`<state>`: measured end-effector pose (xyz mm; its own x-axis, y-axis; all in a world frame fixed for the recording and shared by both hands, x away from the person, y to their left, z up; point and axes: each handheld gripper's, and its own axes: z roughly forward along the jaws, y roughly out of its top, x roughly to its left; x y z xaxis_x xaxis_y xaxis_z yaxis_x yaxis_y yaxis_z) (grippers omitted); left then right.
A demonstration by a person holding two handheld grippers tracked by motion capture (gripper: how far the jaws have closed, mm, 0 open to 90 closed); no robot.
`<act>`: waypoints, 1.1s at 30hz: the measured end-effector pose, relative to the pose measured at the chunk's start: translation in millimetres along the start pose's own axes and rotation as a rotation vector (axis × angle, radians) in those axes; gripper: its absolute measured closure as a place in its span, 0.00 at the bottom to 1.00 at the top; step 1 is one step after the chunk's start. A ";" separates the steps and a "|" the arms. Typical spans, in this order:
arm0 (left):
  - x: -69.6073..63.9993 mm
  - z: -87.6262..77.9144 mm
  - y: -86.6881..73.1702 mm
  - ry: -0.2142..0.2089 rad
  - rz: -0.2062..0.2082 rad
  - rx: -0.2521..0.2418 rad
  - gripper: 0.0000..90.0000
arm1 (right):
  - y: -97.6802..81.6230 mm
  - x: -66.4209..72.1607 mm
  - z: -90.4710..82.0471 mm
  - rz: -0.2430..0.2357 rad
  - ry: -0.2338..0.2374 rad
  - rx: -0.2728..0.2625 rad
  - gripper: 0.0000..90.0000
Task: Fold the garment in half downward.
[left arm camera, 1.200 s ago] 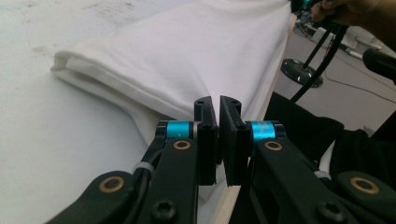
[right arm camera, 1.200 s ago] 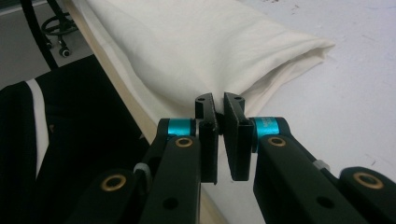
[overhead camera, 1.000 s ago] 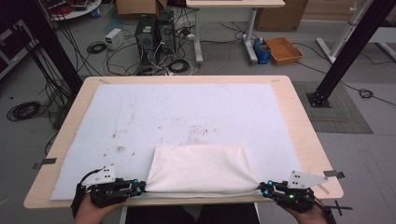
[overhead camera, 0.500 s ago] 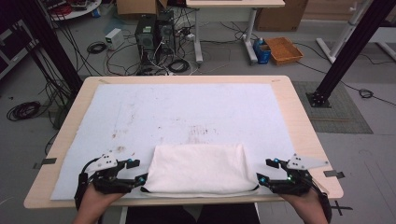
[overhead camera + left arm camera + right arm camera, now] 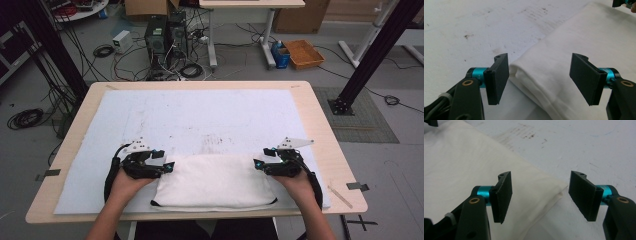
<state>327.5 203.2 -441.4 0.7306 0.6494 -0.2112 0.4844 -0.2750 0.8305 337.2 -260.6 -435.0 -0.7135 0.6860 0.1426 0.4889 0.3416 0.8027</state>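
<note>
Room: grey floor behind my table, with cables, a computer tower (image 5: 156, 31) and an orange tray (image 5: 305, 53).
Surface: wooden table (image 5: 320, 120) under a stained white mat (image 5: 200, 117).
Cloth: a folded white cloth (image 5: 214, 182) lies flat on the mat at the near edge, between my two grippers; a dark trim line runs along its near hem.
Left gripper: my left gripper (image 5: 169, 167) sits at the cloth's far left corner. Its jaws have just been opening and stand spread; in the left gripper view (image 5: 539, 77) the folded corner lies between them, and neither pad presses on it.
Right gripper: my right gripper (image 5: 257, 164) sits at the far right corner. Its jaws opened, then drew in a little; in the right gripper view (image 5: 540, 195) they stand spread, the corner lies between them, unpinched.
</note>
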 end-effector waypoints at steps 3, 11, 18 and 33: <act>2.9 2.3 -0.5 0.012 -0.018 0.010 0.35 | 1.7 -3.6 14.0 -0.016 -0.009 0.044 0.52; 7.4 10.1 -5.6 0.028 -0.039 0.083 0.54 | -5.1 -10.8 17.9 0.005 -0.037 0.085 0.69; 4.3 11.6 -5.0 0.047 -0.015 0.097 0.74 | -5.8 -14.0 17.5 0.014 0.005 0.092 0.94; 12.0 2.8 3.2 0.081 0.026 0.029 0.96 | 11.9 -17.9 23.7 -0.069 -0.031 0.047 0.97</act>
<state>339.2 208.1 -442.7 0.7025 0.6965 -0.1463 0.4806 -0.3126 0.8194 367.7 -253.6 -441.7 -0.7307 0.6792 0.0697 0.4628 0.4177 0.7819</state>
